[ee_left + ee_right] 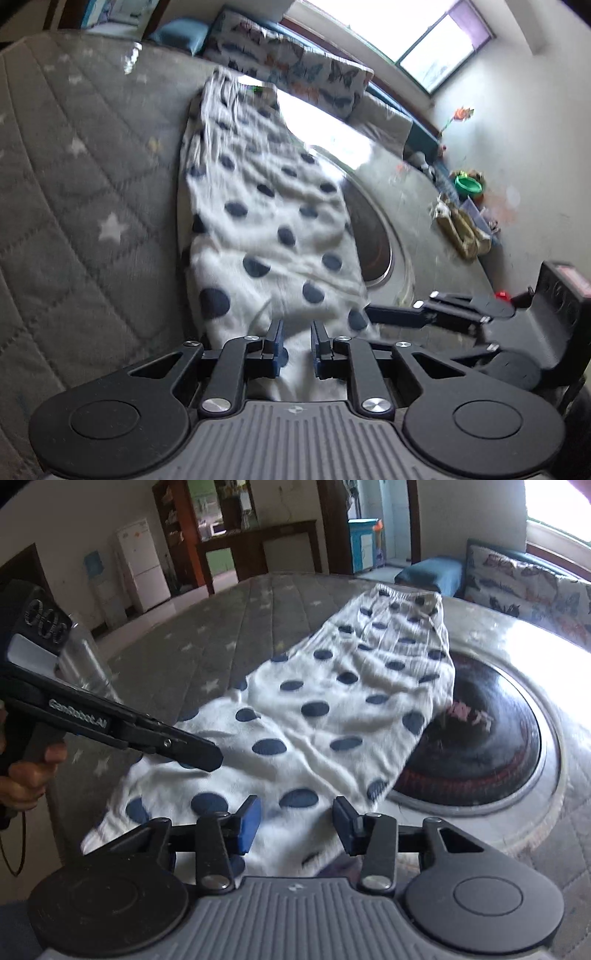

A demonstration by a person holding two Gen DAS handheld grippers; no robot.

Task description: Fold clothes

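Note:
A white garment with dark blue polka dots (266, 206) lies stretched lengthwise on a grey star-patterned quilted cover (74, 177); it also shows in the right wrist view (325, 709). My left gripper (297, 332) has its jaws a narrow gap apart with the garment's near hem between them. My right gripper (297, 816) is open, its blue pads (249, 823) straddling the near hem. The left gripper appears from the side in the right wrist view (199, 751), over the cloth's left edge. The right gripper shows at the right of the left wrist view (406, 314).
A round dark inset with a metal ring (480, 738) lies partly under the garment's right side. A butterfly-print cushion (295, 70) and a blue cushion (432, 574) sit at the far edge. Toys and a green bowl (469, 182) lie by the wall. A white fridge (142, 565) stands beyond.

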